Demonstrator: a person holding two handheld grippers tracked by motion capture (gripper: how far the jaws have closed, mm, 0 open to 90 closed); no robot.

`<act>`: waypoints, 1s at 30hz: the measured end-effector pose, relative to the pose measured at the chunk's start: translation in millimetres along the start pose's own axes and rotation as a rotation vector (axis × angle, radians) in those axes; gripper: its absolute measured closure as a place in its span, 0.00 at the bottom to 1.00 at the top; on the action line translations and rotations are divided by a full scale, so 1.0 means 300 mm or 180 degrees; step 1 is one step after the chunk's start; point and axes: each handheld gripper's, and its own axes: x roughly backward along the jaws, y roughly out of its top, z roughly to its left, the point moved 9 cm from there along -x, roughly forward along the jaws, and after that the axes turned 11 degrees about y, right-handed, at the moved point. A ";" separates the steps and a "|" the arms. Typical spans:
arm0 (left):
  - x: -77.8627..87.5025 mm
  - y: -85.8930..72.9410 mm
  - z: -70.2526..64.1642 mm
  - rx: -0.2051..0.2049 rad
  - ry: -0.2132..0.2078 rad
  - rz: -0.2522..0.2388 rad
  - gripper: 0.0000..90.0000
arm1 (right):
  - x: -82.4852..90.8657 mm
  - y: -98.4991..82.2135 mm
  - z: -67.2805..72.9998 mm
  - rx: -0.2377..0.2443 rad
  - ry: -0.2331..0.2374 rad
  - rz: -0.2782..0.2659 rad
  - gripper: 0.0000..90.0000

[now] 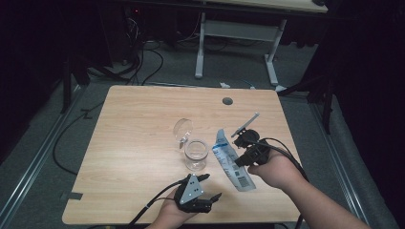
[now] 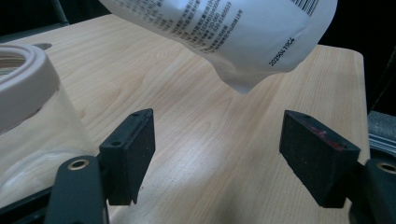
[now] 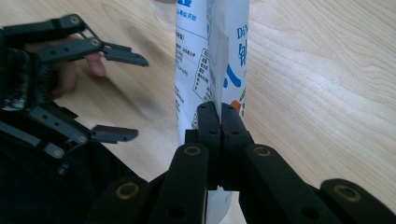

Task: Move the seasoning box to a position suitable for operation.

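A light wooden table [image 1: 143, 143] stands in a dark room. The right gripper [image 3: 219, 122] has its two black jaws pressed together on a thin white plastic pouch with blue and black print [image 3: 210, 56]. It pinches the pouch at one edge, and the flat pads squeeze the plastic from both sides. In the high view the pouch [image 1: 232, 162] hangs in a slant at the right side of the table, with its barcode end toward the near edge and its other end pointing far, and the right gripper [image 1: 248, 155] grips it from the right side. The left gripper [image 1: 210, 187] is at the near edge of the table, left of the pouch. Its jaws are spread wide with nothing between them. In the left gripper view, the rounded corner of the pouch [image 2: 233, 37] floats above the table, up beyond the two open pads [image 2: 133, 154], and does not touch them. A clear round glass jar [image 1: 196, 153] stands in the middle of the table, just left of the pouch. Its clear round lid [image 1: 183, 129] leans open on the far side of it. In the left gripper view the jar [image 2: 32, 126] is just beside the left pad, with a pale ring at its top.
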 end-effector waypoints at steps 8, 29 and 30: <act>-0.028 0.005 -0.027 0.0024 -0.0071 -0.0003 0.27 | 0.012 0.026 0.050 0.0049 0.0044 -0.0050 1.00; -0.077 0.047 -0.041 0.0014 0.0058 -0.0109 0.36 | -0.009 0.076 0.132 0.0165 0.0167 -0.0067 1.00; -0.075 0.048 -0.041 0.0005 0.0071 -0.0104 0.37 | -0.009 0.077 0.131 0.0170 0.0165 -0.0070 1.00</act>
